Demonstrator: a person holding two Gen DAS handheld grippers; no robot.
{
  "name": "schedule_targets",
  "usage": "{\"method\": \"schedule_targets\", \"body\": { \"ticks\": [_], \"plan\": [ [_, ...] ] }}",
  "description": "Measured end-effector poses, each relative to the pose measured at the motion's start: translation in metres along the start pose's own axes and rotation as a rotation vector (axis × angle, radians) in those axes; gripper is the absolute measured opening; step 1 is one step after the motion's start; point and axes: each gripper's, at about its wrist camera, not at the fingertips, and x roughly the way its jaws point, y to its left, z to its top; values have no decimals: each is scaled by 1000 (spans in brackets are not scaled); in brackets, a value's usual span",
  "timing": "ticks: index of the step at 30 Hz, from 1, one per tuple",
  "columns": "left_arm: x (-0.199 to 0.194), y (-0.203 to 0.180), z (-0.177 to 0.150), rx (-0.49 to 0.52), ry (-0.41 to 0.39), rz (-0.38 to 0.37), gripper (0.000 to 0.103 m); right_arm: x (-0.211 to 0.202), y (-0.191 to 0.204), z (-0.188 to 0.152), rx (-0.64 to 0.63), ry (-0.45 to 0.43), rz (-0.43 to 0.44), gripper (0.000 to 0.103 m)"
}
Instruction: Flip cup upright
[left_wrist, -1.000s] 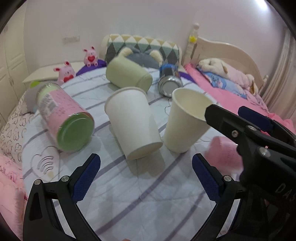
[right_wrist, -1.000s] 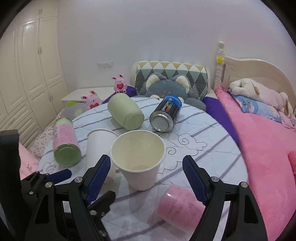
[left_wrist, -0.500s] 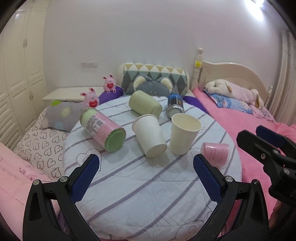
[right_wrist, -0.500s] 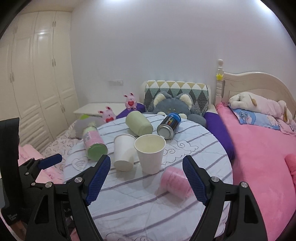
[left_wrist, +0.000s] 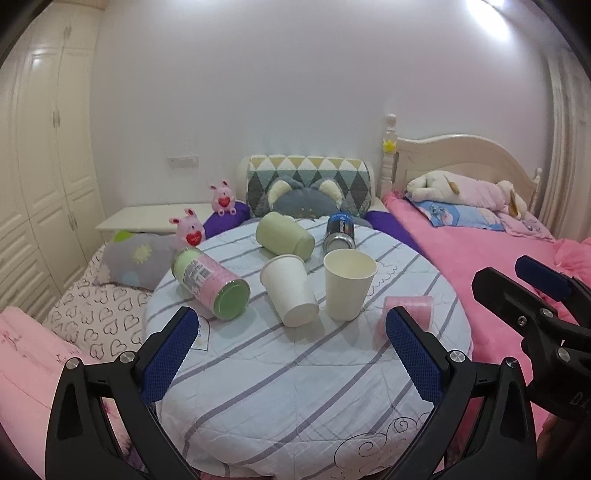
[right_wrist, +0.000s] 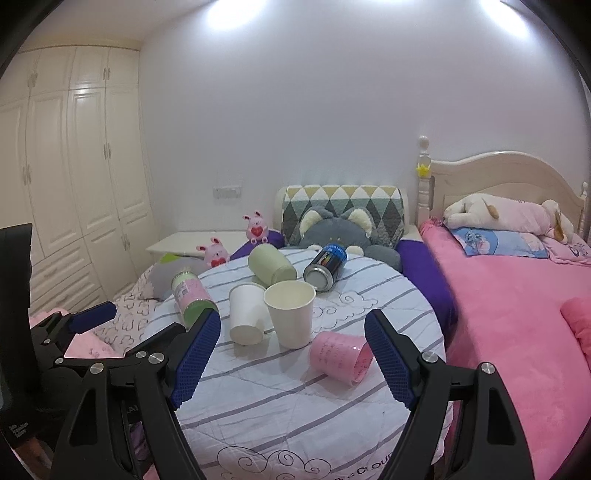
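A cream paper cup (left_wrist: 347, 284) stands upright, mouth up, in the middle of the round table (left_wrist: 295, 398); it also shows in the right wrist view (right_wrist: 291, 314). Beside it on the left a white paper cup (left_wrist: 290, 293) stands mouth down, tilted; it shows in the right wrist view (right_wrist: 245, 314) too. My left gripper (left_wrist: 291, 356) is open and empty, well back from the cups above the table's near part. My right gripper (right_wrist: 291, 363) is open and empty, also drawn back.
On the striped tablecloth lie a pink-and-green can (left_wrist: 210, 282), a pale green cup (left_wrist: 284, 234), a blue spray can (left_wrist: 339, 232) and a pink plastic cup (right_wrist: 341, 356). A pink bed (right_wrist: 517, 295) is on the right, a wardrobe (right_wrist: 74, 166) on the left, cushions and plush toys behind.
Both grippers have pulled back and up from the cups, so the whole table now shows. The cream cup stays upright and the other objects have not moved.
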Motion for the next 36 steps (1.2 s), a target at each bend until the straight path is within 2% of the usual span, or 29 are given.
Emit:
{"method": "schedule_targets", "body": {
  "ticks": [6, 13, 23, 27, 36],
  "plan": [
    [-4, -4, 5, 12, -18, 48, 103, -8, -2, 0, 3, -31, -9, 82],
    [0, -2, 11, 9, -16, 96, 103, -12, -4, 2, -14, -55, -86, 82],
    [1, -1, 20, -15, -2, 74, 103, -4, -9, 2, -27, -34, -145, 82],
    [2, -6, 23, -6, 15, 53, 103, -1, -12, 3, -23, -31, -144, 82],
    [5, -10, 32, -3, 1, 58, 103, 0, -15, 4, -15, -32, -141, 82]
  ]
}}
